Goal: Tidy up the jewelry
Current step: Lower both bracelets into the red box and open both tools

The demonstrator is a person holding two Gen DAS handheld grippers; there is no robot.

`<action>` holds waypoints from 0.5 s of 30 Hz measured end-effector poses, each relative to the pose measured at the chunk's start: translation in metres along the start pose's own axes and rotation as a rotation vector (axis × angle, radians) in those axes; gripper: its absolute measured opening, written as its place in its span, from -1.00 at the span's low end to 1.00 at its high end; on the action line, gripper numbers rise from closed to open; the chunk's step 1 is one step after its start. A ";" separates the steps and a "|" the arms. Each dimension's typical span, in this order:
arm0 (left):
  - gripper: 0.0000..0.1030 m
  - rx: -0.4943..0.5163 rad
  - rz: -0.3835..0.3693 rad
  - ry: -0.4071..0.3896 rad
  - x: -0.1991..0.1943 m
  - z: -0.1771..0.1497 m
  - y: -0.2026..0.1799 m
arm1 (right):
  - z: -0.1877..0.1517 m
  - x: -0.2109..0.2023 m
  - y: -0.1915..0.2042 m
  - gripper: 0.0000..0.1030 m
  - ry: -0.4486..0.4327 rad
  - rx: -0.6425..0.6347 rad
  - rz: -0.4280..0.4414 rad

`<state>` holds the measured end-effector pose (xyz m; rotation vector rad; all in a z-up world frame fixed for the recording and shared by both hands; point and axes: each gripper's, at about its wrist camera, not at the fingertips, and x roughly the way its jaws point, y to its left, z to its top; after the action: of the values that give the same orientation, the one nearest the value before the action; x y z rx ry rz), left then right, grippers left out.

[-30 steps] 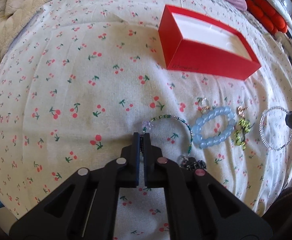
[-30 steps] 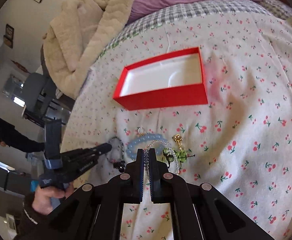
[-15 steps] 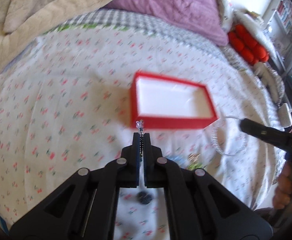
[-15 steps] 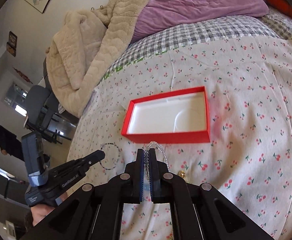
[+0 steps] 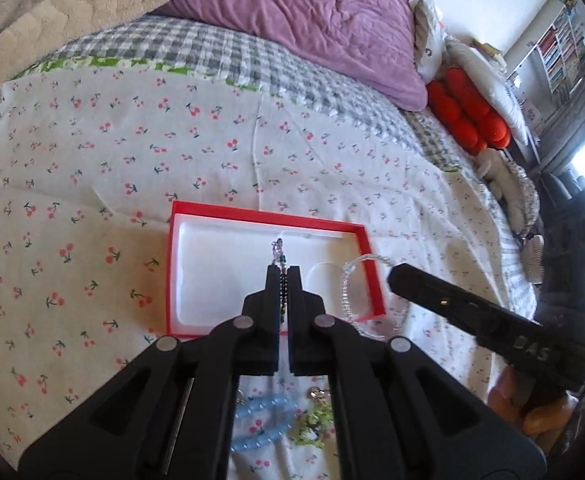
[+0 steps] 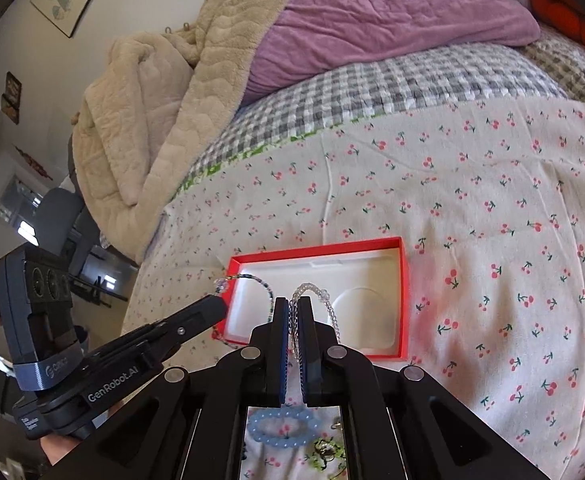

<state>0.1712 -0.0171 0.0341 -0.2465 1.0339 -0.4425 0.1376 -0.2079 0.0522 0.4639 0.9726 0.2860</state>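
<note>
An open red box (image 5: pixel 270 276) with a white lining lies on the cherry-print bedspread; it also shows in the right wrist view (image 6: pixel 372 304). My left gripper (image 5: pixel 283 276) is shut on a thin green beaded bracelet (image 6: pixel 266 286) and holds it above the box's left part. My right gripper (image 6: pixel 291 306) is shut on a clear beaded bracelet (image 5: pixel 346 288) and holds it above the box. A light blue chunky bracelet (image 6: pixel 282 426) and a green charm (image 5: pixel 312 420) lie on the bedspread below the grippers.
A purple quilt (image 5: pixel 312 16) and a beige blanket (image 6: pixel 160 92) lie at the head of the bed. Red cushions (image 5: pixel 468 112) sit at the far right. A grey checked sheet (image 5: pixel 212 56) borders the bedspread (image 5: pixel 72 240).
Both grippers have lifted their bracelets off the bedspread and carried them forward, from beside the other jewelry to above the red box.
</note>
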 end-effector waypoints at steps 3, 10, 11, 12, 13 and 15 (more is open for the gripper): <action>-0.93 0.017 0.057 0.003 0.008 0.002 0.003 | 0.005 0.005 0.001 -0.92 0.009 -0.011 0.020; -0.93 0.048 0.181 0.021 0.021 0.000 0.015 | 0.017 0.018 0.009 -0.92 0.005 -0.022 0.116; -0.93 0.051 0.190 0.024 0.023 0.000 0.015 | 0.017 0.021 0.008 -0.92 0.006 -0.024 0.113; -0.93 0.055 0.199 0.026 0.024 0.000 0.015 | 0.018 0.025 0.005 -0.91 0.011 -0.026 0.101; -0.93 0.060 0.209 0.026 0.025 0.000 0.015 | 0.017 0.028 0.003 -0.92 0.018 -0.029 0.088; -0.93 0.068 0.226 0.024 0.027 0.000 0.014 | 0.015 0.034 -0.002 -0.91 0.034 -0.040 0.049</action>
<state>0.1857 -0.0174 0.0078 -0.0628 1.0548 -0.2762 0.1686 -0.1987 0.0338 0.4479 0.9875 0.3578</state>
